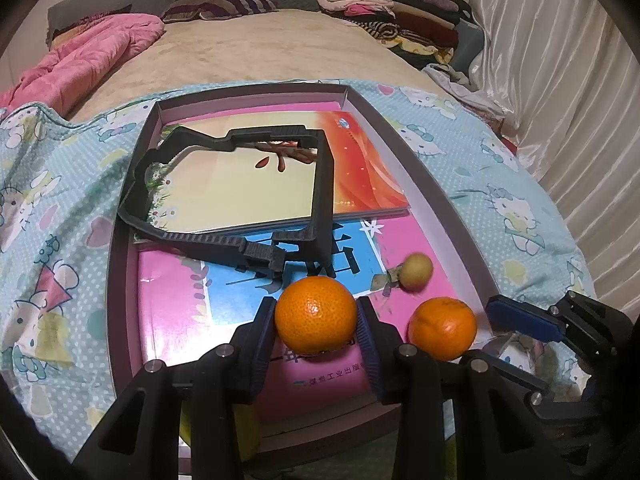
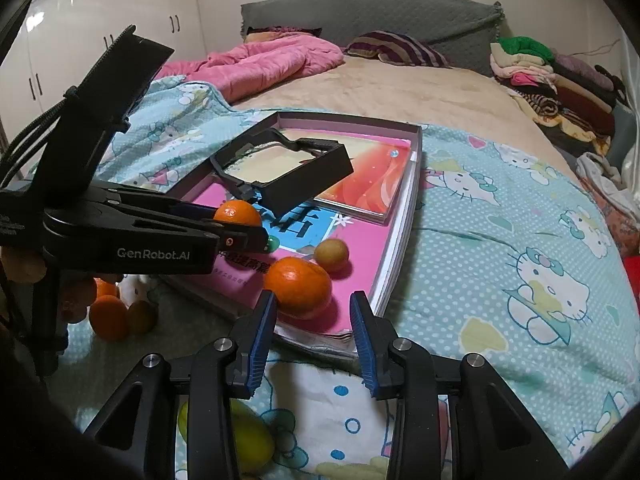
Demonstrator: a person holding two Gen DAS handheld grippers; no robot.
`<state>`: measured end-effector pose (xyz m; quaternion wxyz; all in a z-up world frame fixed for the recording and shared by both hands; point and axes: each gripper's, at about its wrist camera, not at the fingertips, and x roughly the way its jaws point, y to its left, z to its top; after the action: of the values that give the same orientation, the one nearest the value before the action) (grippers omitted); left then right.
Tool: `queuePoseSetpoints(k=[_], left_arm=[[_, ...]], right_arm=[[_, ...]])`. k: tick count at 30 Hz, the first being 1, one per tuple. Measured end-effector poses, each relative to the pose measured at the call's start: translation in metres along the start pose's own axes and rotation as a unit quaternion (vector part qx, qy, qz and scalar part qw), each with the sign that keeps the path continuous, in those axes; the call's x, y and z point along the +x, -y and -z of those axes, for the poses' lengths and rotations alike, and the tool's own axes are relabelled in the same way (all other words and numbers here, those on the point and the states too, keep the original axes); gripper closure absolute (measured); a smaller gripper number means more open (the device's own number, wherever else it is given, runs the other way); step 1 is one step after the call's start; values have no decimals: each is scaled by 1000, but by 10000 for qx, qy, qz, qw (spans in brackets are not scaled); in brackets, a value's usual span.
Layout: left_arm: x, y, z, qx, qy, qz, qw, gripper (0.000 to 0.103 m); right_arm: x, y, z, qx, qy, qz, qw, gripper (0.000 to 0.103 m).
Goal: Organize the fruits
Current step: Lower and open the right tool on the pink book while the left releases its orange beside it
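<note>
My left gripper [image 1: 316,316] is shut on an orange [image 1: 316,314], held just above the pink book in the shallow box [image 1: 120,240]; it also shows in the right wrist view [image 2: 236,213]. A second orange [image 1: 442,328] lies on the book to its right, and a small yellowish fruit [image 1: 416,271] lies behind that. My right gripper [image 2: 314,312] is open, its fingers just short of the second orange [image 2: 298,286], with the small fruit [image 2: 331,254] beyond. More oranges [image 2: 108,316] and a brownish fruit [image 2: 141,316] lie on the blanket at left. A yellow-green fruit [image 2: 244,436] lies under my right gripper.
A black plastic frame [image 1: 240,196] lies across the books in the box. The box rests on a Hello Kitty blanket [image 2: 500,240] on a bed. A pink quilt [image 2: 260,60], a striped pillow [image 2: 396,48] and stacked clothes [image 2: 560,80] lie at the far side.
</note>
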<state>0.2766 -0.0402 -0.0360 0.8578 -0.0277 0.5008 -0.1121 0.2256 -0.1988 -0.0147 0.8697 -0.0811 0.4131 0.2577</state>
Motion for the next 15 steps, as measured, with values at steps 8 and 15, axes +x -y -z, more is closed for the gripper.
queuePoseSetpoints(k=[8, 15], left_arm=[[-2, 1, 0, 23, 9, 5, 10000, 63], [-6, -1, 1, -38, 52, 14, 10000, 56]], right_arm=[[-7, -2, 2, -35, 69, 51, 10000, 63], [-14, -3, 5, -32, 141, 66, 9999, 57]])
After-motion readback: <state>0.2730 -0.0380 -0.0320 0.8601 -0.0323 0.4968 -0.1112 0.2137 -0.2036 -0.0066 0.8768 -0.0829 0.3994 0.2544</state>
